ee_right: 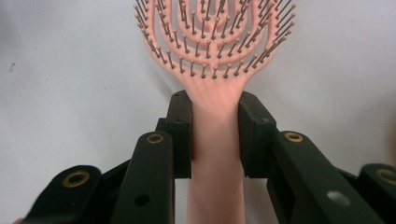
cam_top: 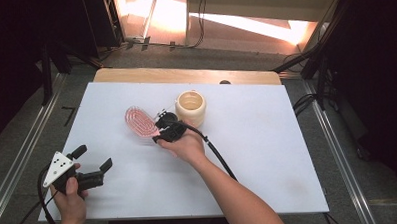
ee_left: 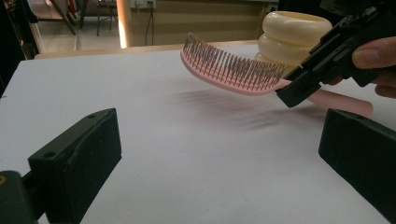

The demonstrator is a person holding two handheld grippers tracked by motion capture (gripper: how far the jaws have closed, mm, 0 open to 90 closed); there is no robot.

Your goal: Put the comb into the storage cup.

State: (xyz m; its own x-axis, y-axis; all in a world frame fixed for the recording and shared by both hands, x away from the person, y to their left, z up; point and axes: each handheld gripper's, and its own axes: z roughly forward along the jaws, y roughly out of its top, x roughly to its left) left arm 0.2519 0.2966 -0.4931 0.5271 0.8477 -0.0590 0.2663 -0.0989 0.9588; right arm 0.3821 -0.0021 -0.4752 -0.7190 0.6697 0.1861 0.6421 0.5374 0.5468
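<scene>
We grip the pink hairbrush (ee_right: 215, 116) by its handle in our right gripper (ee_right: 215, 135), the fingers (ee_right: 180, 135) pressing either side, the brush lifted clear of the white desk (cam_top: 268, 149) just beside the cream ribbed cup (cam_top: 191, 108). Our left gripper (cam_top: 94, 159) rests low near the desk's front corner, fingers spread wide, holding nothing.

Pink vented hairbrush (ee_right: 212, 56): oval open-loop head, thin dark bristles with ball tips, plain straight handle. Bristles face up. It's off the worktop (cam_top: 268, 154), head tilted slightly higher than the handle, shadow underneath. Position: mid-worktop, nearer the far edge, head pointing toward the far-left corner. Handle clamped at the neck.
</scene>
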